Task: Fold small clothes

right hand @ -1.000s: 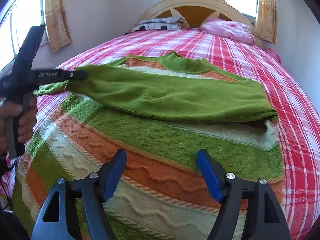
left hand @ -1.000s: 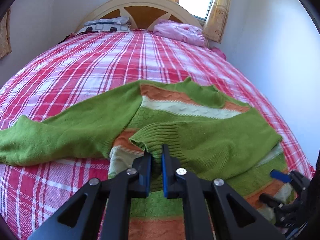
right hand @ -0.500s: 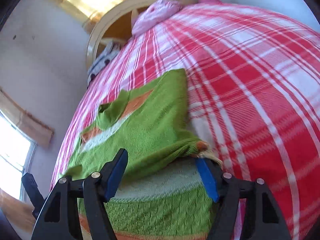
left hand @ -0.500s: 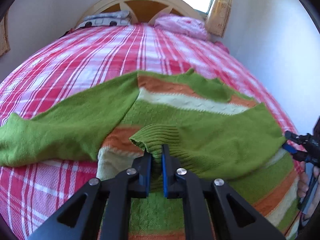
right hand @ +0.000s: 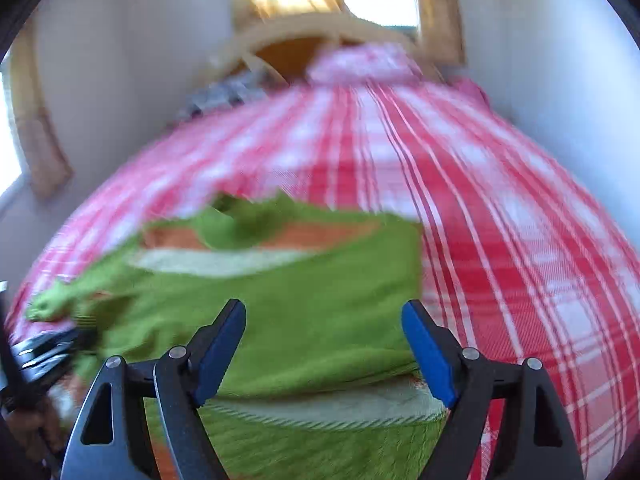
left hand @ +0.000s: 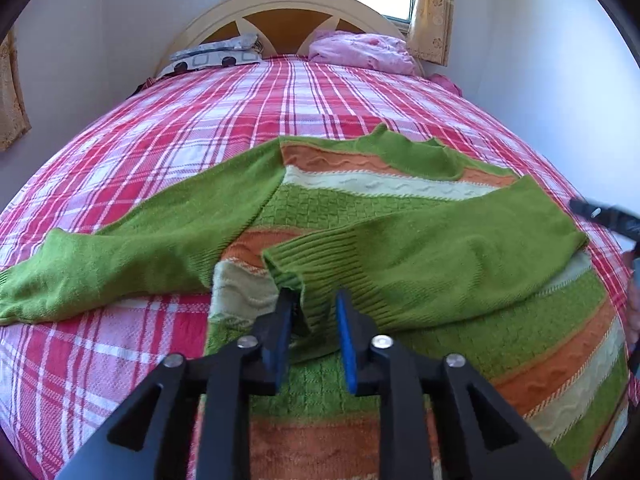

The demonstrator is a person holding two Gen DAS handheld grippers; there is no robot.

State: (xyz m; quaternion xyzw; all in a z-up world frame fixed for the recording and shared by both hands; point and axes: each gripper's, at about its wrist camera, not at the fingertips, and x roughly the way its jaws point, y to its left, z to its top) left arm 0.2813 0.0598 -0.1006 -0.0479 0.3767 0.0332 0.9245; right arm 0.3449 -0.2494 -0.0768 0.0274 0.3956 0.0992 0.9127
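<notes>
On a red plaid bedspread [left hand: 200, 140], I ease the left gripper [left hand: 312, 332] off the ribbed cuff [left hand: 296, 268] of a green, orange and cream striped sweater [left hand: 400, 208]. Its jaws have just been opening: the blue pads now stand apart, and the cuff lies just ahead of them, a fold of knit sagging between the tips without being pinched. The sleeve [left hand: 460, 252] attached to it runs off to the right of the jaws, laid across the sweater's chest; the other sleeve [left hand: 120, 256] sprawls flat to the left. My right gripper [right hand: 324, 344] hangs wide open with nothing in its grasp, the folded sleeve's bend lying just beyond and between its fingertips; that view is smeared by motion. To finish this step well, I judge I should draw the left jaws straight back without snagging the loose knit, so the cuff stays put, then go for the outstretched sleeve. The headboard [left hand: 288, 12] and pillows sit well beyond.
</notes>
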